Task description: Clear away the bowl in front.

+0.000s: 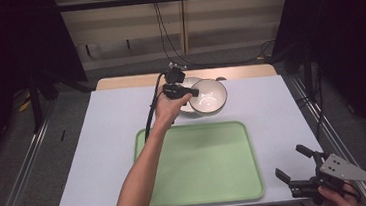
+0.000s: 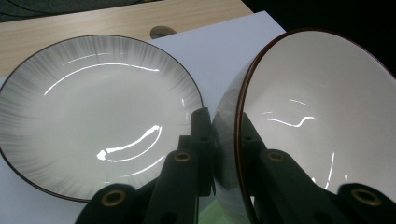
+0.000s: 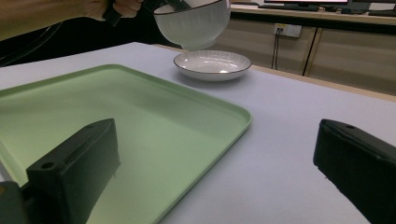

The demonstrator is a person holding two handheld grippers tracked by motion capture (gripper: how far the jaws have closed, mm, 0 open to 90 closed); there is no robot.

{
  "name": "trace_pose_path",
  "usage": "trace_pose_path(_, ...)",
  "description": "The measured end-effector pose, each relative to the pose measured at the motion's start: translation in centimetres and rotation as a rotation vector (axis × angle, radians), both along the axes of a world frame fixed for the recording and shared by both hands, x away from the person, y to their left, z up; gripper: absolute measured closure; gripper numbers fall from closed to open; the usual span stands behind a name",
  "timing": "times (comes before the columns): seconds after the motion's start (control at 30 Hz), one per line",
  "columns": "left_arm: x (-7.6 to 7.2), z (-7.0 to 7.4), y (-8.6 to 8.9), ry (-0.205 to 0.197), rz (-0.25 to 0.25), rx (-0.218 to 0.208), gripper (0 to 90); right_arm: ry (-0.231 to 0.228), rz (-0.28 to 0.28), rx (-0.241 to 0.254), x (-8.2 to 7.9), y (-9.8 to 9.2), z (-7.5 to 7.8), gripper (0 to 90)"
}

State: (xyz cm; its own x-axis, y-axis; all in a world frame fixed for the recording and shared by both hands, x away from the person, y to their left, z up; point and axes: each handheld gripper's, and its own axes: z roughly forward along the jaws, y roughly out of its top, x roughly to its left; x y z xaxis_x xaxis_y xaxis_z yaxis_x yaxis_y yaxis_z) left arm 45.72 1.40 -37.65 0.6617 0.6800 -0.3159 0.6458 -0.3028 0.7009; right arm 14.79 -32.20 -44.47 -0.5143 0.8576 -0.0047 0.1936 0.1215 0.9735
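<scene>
High view: left hand-held gripper (image 1: 193,89) at the far middle of the table (image 1: 99,140), jaws clamped on the rim of a round bowl (image 1: 209,96). Bowl is glossy ceramic, white inside, thin dark-brown lip; in the right gripper view its outer wall shows fine vertical ribbing, and it hangs lifted above a shallow plate (image 3: 212,65) (clear gap between the two). One jaw sits inside the rim, the other against the outer wall, seen close in the left gripper view.

Plate is the same glazed white ware, low and wide, with grey radial streaks toward its dark edge; it rests flat on the pale lavender table cover, just beyond the tray's far rim.

Tray (image 1: 144,136): pale green, matte, rectangular with rounded corners and a low raised lip; it lies in the near middle of the table.

Right hand-held gripper (image 1: 297,166) is at the table's near right corner, black jaws standing wide apart, nothing between them.
</scene>
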Motion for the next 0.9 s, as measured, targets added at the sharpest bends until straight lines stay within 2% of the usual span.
trace_pose_path(0.13, -0.5, 0.0, -0.4, -0.004, -0.013, 0.004, 82.3, -0.002, -0.004, 0.004, 0.0, 0.0, 0.0, 0.0)
trace_pose_path(0.3, -1.1, 0.0, -0.8, 0.0, -0.021, -0.01, 82.4, -0.001, -0.004, -0.002, 0.0, 0.0, 0.0, 0.0)
trace_pose_path(0.43, -1.6, 0.1, -1.0, 0.0, -0.043, 0.002, 82.3, -0.001, -0.007, 0.003, 0.1, 0.0, 0.0, 0.0)
trace_pose_path(0.57, -1.9, 0.1, -1.2, 0.009, -0.046, -0.033, 82.4, 0.0, -0.005, 0.001, 0.1, 0.0, 0.0, 0.0)
trace_pose_path(0.63, -2.1, 0.1, -1.5, 0.006, -0.051, -0.01, 82.3, 0.0, -0.003, 0.001, 0.1, 0.1, 0.0, 0.0)
trace_pose_path(0.7, -2.2, 0.0, -1.7, 0.014, -0.055, -0.007, 82.3, 0.0, -0.005, 0.001, 0.1, 0.1, 0.0, 0.0)
trace_pose_path(0.83, -2.6, -0.3, -2.5, 0.032, -0.075, -0.034, 82.3, 0.001, 0.0, 0.001, 0.1, 0.1, 0.0, 0.0)
trace_pose_path(0.9, -2.7, -0.4, -2.7, 0.034, -0.076, -0.027, 82.3, 0.005, 0.001, 0.006, 0.1, 0.2, 0.0, 0.0)
